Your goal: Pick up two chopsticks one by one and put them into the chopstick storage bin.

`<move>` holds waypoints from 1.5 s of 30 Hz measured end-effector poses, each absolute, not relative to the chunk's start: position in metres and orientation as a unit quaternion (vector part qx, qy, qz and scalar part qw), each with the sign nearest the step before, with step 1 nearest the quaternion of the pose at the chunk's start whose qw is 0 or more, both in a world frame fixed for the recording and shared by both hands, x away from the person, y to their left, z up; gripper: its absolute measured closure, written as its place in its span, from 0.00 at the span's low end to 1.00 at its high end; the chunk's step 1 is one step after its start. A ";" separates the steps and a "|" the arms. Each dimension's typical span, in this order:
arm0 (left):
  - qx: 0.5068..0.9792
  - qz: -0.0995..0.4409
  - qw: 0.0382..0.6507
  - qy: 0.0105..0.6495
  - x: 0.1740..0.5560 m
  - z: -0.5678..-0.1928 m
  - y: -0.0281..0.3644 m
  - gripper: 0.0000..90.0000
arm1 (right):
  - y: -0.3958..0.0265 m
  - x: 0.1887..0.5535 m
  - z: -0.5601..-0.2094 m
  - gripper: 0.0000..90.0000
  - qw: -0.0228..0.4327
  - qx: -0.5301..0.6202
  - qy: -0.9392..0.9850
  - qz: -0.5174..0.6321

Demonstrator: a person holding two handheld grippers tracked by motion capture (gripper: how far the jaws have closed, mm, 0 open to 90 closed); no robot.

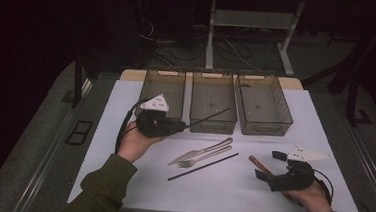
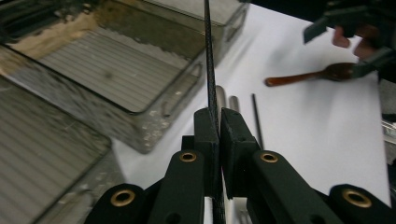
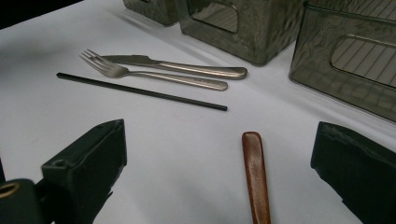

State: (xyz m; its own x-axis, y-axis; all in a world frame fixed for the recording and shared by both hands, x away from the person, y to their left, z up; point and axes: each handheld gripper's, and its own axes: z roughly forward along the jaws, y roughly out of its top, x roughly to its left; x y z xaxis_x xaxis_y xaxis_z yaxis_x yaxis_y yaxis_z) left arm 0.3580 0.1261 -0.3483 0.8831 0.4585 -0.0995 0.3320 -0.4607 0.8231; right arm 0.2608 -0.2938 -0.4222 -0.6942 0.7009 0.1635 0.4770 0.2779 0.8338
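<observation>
Your left gripper (image 1: 183, 127) clamps a thin black chopstick (image 1: 207, 117), tip over the middle smoky plastic bin (image 1: 214, 95) at twelve o'clock. Your right gripper (image 3: 219, 177) gapes wide around the brown wooden handle (image 3: 256, 172); open white tabletop (image 1: 230, 189) surrounds it.

The person's left hand (image 1: 134, 141) held the left gripper (image 1: 182, 126) raised at the left of the scene, palm up beneath it, its jaws pinched together on a thin black stick (image 2: 209, 70) that pointed to the far right. The right hand (image 1: 311, 196) cradled the right gripper (image 1: 268, 164) low at the near right, jaws spread wide and aimed left. Green sleeves (image 1: 101, 187) covered both forearms.
</observation>
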 end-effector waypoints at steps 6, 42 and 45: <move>0.850 0.081 0.458 0.248 0.375 -0.344 0.131 0.94 | -0.293 0.261 -0.423 0.03 0.122 0.375 0.791 0.468; 0.811 0.162 0.369 0.425 0.469 -0.359 0.184 0.94 | -0.295 0.263 -0.426 0.03 0.134 0.380 0.794 0.457; 0.811 0.161 0.358 0.433 0.472 -0.362 0.183 0.94 | -0.295 0.262 -0.426 0.03 0.134 0.380 0.793 0.458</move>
State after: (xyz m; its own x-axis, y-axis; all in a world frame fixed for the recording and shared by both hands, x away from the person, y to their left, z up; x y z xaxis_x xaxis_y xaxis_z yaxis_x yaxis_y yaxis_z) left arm 0.4720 0.1833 -0.3625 0.5734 0.8178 -0.0490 0.5873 -0.3687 0.7206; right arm 0.2623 -0.2954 -0.4260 -0.6760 0.7244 0.1353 0.4796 0.2931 0.8271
